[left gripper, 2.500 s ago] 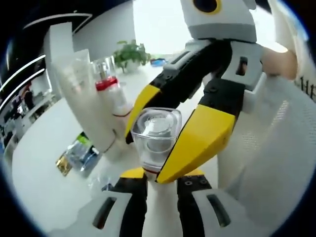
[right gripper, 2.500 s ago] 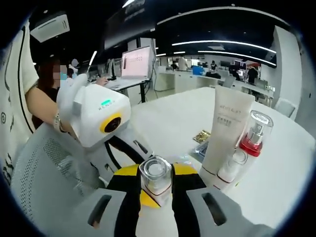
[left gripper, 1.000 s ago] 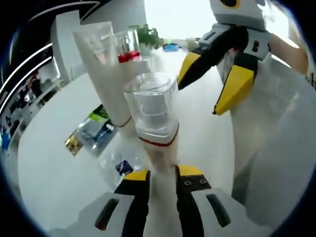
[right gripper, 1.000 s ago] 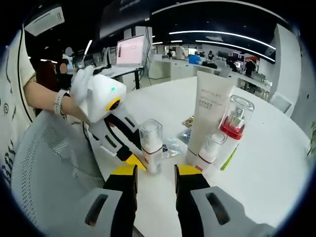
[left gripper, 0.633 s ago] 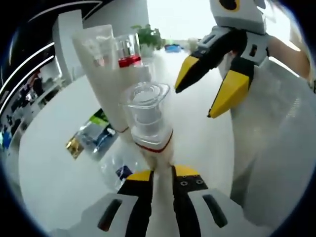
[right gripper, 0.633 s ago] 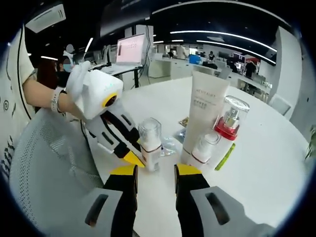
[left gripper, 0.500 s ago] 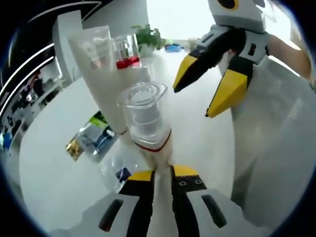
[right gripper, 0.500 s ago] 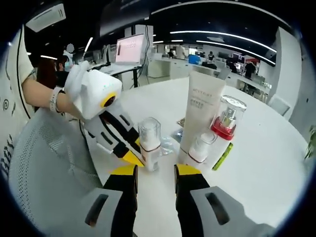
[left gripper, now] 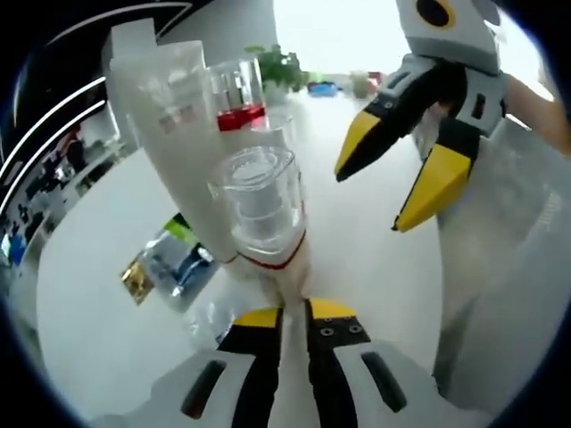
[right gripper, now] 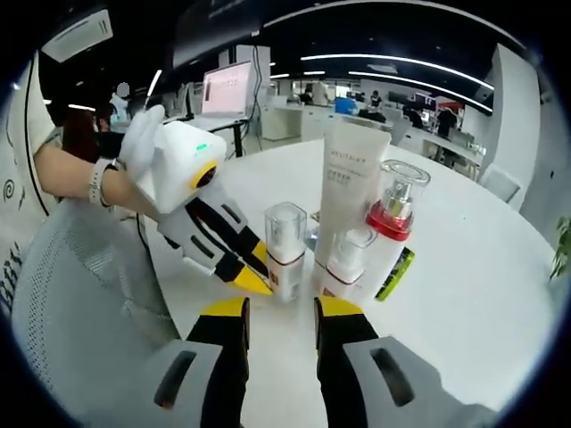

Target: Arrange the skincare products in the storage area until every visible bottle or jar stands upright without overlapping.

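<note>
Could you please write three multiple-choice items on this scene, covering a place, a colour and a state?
1. Where does the tall white tube stand?
A. behind the clear-capped bottle
B. on the mesh chair
C. flat on the table
2. What colour is the pump bottle's collar?
A. blue
B. red
C. green
3. How is the right gripper?
A. shut on the tube
B. shut on the bottle
C. open

A: it rises just behind it. B: a red band under the clear cap. C: its jaws stand apart, holding nothing.
</note>
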Available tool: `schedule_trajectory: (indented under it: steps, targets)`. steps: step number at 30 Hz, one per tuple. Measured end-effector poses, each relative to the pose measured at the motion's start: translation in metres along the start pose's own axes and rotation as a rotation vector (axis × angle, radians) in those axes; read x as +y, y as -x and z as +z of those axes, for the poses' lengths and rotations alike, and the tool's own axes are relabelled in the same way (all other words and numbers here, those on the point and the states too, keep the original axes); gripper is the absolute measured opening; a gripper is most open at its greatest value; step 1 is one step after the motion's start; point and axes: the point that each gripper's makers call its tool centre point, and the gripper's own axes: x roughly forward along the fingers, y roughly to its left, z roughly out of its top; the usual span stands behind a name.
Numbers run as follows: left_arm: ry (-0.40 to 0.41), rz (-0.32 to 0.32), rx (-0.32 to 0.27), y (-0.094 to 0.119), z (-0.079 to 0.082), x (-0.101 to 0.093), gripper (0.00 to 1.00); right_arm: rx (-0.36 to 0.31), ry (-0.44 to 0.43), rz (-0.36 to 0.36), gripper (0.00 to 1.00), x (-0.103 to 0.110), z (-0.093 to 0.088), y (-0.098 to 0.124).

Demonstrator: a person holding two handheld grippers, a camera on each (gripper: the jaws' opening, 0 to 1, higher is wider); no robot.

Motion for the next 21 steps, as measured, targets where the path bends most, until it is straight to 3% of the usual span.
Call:
schedule_trajectory:
  steps: [21]
  targets:
    - [-0.032,0.008,-0.003,-0.016,0.009,0.007,0.07,0.011,-0.04,-0.006,0.28,-0.002,-0.011,-0.003]
